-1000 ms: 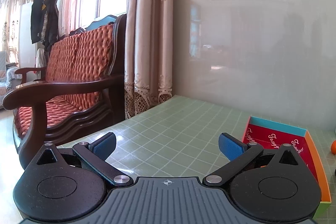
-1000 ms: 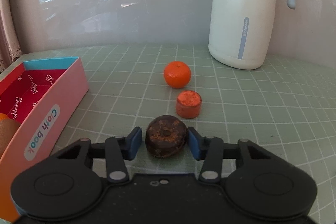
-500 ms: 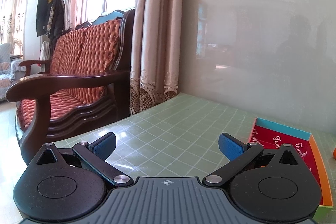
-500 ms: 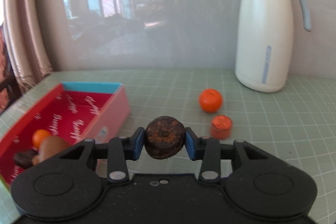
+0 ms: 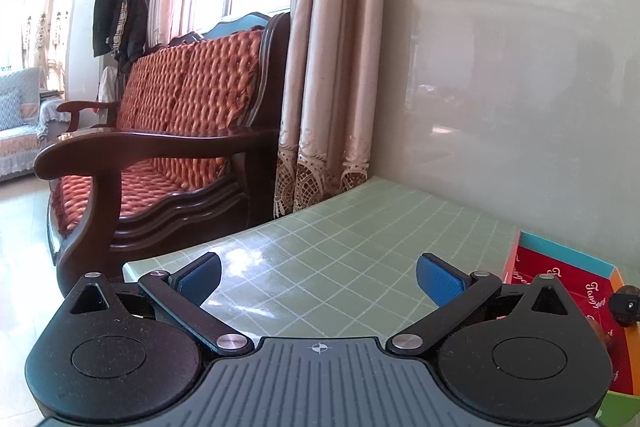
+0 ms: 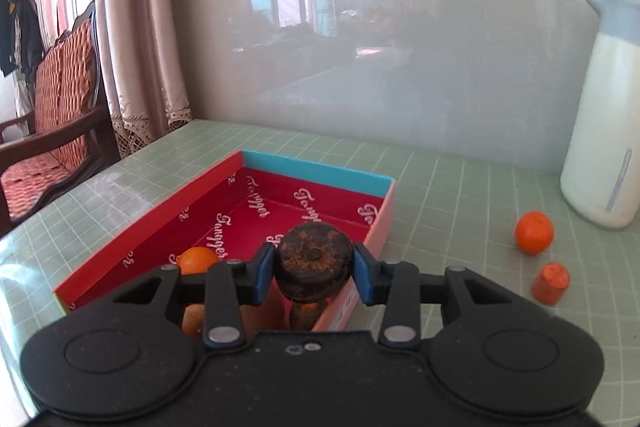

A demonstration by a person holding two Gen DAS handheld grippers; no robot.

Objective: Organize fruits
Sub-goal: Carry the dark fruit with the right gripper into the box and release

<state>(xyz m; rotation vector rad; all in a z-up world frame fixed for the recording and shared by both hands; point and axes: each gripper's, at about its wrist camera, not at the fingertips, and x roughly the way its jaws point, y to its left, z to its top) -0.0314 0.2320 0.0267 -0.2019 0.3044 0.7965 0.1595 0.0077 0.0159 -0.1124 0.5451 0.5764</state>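
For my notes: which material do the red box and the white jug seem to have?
Red box: probably cardboard, matte; thin flat walls, printed script inside. White jug: smooth, faintly glossy white shell, likely plastic or painted metal; the look leaves it open.

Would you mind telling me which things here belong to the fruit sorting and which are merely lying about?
Job:
- dark fruit, held in the right tool over the box
- box, with an orange inside
- tangerine on the table
- orange stub on the table

Lying about:
- jug
- sofa
- curtain
- left tool, open and idle
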